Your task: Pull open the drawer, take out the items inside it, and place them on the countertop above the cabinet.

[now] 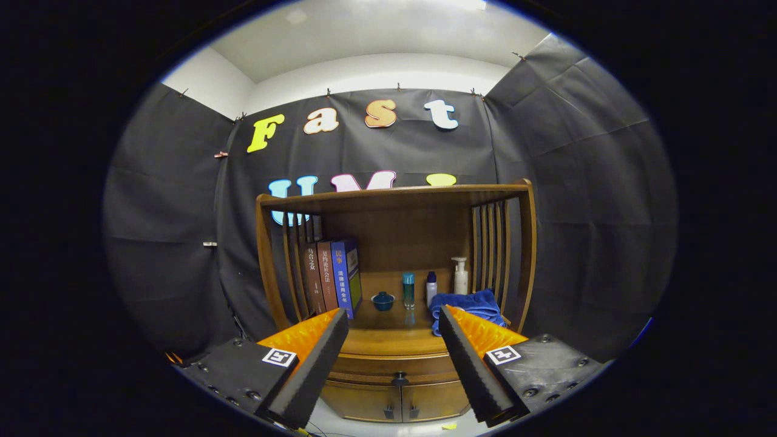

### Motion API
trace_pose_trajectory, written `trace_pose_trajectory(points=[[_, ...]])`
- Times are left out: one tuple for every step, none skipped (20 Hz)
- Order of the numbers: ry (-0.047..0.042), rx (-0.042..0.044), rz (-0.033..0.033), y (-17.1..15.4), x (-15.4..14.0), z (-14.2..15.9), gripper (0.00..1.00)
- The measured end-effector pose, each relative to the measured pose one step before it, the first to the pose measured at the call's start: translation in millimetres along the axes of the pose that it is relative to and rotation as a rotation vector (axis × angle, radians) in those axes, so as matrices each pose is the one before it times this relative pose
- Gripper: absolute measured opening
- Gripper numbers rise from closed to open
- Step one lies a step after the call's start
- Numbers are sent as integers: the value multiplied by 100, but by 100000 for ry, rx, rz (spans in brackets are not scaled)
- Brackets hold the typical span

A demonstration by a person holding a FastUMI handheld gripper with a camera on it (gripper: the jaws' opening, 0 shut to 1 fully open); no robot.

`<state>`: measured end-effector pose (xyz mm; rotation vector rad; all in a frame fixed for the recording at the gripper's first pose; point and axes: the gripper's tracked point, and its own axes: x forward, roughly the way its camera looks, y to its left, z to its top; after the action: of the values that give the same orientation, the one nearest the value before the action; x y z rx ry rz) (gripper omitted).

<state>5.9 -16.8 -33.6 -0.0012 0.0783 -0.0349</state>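
Two fingers of the gripper [393, 318] stand spread wide and hold nothing, with the closed drawer [388, 366] of the wooden cabinet [397, 400] framed between them and lower down, beyond their tips. To open it well, you would likely bring the fingers down to the small dark knob [399, 380] at the drawer's middle, centre it in the gap, close squarely, then pull straight back. The table [388, 340] above already carries books [332, 279], a small bowl [383, 300], bottles [431, 287] and a blue towel [470, 305].
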Motion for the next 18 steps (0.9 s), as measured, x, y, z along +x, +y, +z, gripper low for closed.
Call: trace_pose_trajectory(points=[[870,-83,-32,-40,200,-455,98],[908,30,-36,-38,250,-665,98],[938,274,105,-24,249,-623,98],[1201,515,114,-36,293,-704,98],[1426,569,-31,-139,346,-934,98],[1551,449,-119,-153,518,-819,98],[1624,437,-177,-108,588,-750,98],[1860,553,-142,-96,705,-671,98],[2113,743,19,-129,678,-817,98],[2254,633,-220,-115,664,-991,98],[2269,593,-220,-131,609,-971,99],[2226,527,-76,-182,636,-1061,99],[2074,263,-32,-108,636,-850,99],[2079,-228,-194,-108,682,-988,99],[1773,-413,-301,-234,612,-800,99],[1395,-351,90,-66,597,-665,99],[1051,-244,-96,-40,511,-537,99],[1018,-285,17,62,627,-545,99]])
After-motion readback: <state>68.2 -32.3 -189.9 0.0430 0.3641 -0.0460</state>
